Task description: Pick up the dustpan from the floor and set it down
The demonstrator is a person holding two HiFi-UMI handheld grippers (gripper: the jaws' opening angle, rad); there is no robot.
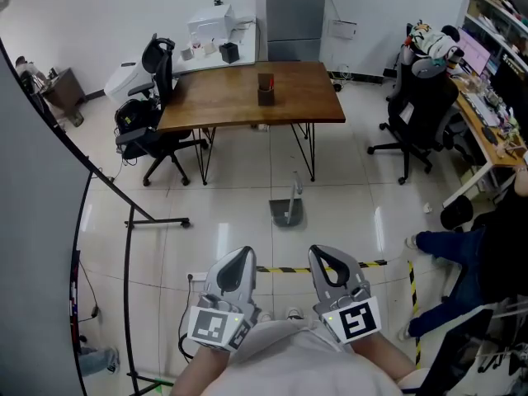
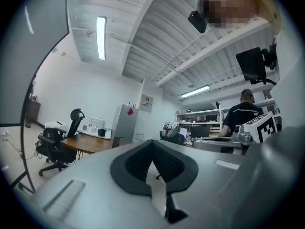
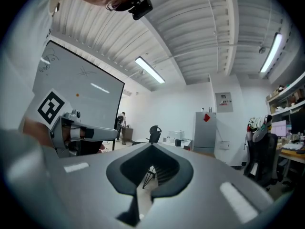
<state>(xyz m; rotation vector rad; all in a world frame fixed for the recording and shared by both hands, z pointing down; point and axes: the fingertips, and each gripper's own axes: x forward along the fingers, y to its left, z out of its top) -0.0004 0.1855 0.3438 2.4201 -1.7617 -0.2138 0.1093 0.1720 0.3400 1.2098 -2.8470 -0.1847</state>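
A grey dustpan (image 1: 287, 210) with an upright handle stands on the tiled floor, just in front of the wooden table (image 1: 247, 97). Both grippers are held close to my body, well short of the dustpan and above the floor. My left gripper (image 1: 245, 254) has its jaws together and holds nothing. My right gripper (image 1: 318, 252) is likewise shut and empty. In the left gripper view, the left gripper (image 2: 152, 143) points level across the room, and the dustpan is hidden below it. The right gripper (image 3: 152, 147) also looks level at the far wall in the right gripper view.
A black office chair (image 1: 157, 110) stands left of the table and another (image 1: 421, 114) to its right. A black tubular stand (image 1: 130, 221) runs along the left. Yellow-black tape (image 1: 371, 263) crosses the floor. A person (image 1: 462, 246) sits at the right by a cluttered desk (image 1: 491, 114).
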